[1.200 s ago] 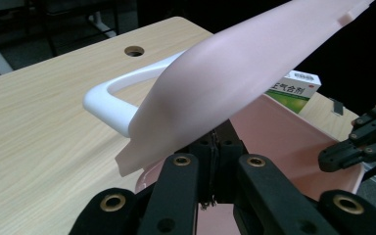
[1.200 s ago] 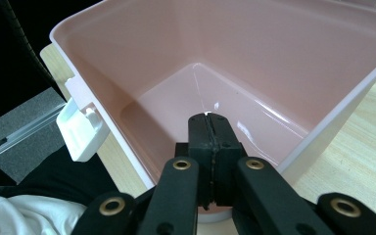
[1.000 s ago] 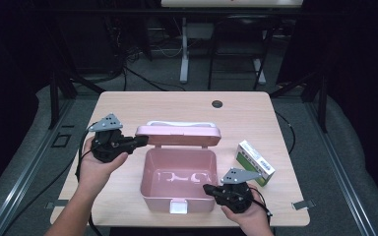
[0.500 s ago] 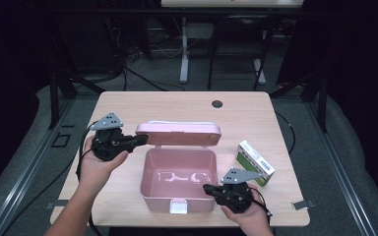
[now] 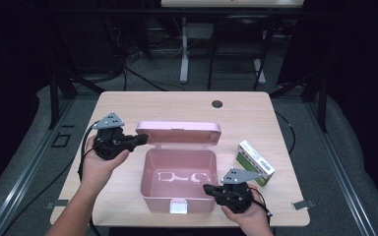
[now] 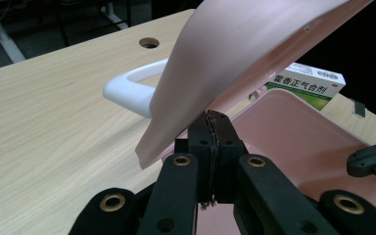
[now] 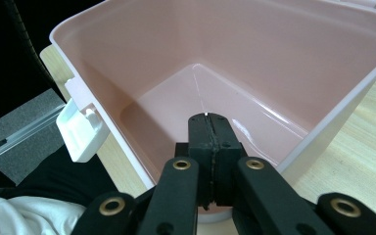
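The step in hand seems to be the opening of the pink box — its lid stands raised on the far side, and the left gripper has its closed jaws at the lid's left end, with nothing between them. In the left gripper view the jaw tips sit just under the lid's lower edge, so I judge they push it rather than pinch it.

The right gripper, its jaws pressed together on nothing, rests at the box's front right corner, near the front edge of the table; probably it steadies the box.

The next move likely needs the lid pushed further back until it stays open alone, perhaps for the green-and-white carton beside the box toward the right edge.

The box is empty, smooth and glossy inside, with a white latch in front and a white handle on the lid.
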The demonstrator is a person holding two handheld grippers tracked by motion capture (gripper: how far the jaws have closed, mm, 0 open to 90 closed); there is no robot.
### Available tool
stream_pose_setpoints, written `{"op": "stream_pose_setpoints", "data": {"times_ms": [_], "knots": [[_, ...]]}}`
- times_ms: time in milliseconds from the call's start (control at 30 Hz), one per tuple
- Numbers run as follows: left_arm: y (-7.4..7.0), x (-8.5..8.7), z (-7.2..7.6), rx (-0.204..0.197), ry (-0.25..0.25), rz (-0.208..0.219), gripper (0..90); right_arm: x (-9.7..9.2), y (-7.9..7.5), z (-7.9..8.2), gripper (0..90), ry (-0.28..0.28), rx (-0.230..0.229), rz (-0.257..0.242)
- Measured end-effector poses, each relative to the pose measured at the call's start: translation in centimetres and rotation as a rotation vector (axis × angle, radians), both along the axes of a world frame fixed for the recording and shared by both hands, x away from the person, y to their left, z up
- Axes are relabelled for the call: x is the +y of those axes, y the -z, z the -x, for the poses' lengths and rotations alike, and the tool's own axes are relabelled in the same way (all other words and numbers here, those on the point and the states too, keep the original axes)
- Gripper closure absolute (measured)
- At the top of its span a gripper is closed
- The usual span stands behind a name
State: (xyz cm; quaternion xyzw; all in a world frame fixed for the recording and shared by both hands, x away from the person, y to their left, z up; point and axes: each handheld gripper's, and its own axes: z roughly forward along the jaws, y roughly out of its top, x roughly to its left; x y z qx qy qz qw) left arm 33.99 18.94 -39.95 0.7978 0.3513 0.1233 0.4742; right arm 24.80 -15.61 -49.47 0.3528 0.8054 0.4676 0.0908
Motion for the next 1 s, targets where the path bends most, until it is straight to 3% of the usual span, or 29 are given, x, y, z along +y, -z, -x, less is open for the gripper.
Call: {"op": "stream_pose_setpoints", "data": {"times_ms": [1000], "knots": [[1.7, 0.6, -1.0, 0.031, -0.043, 0.000, 89.1, -0.1, 0.1, 0.0, 89.9, 0.000, -0.003, -0.008]]}}
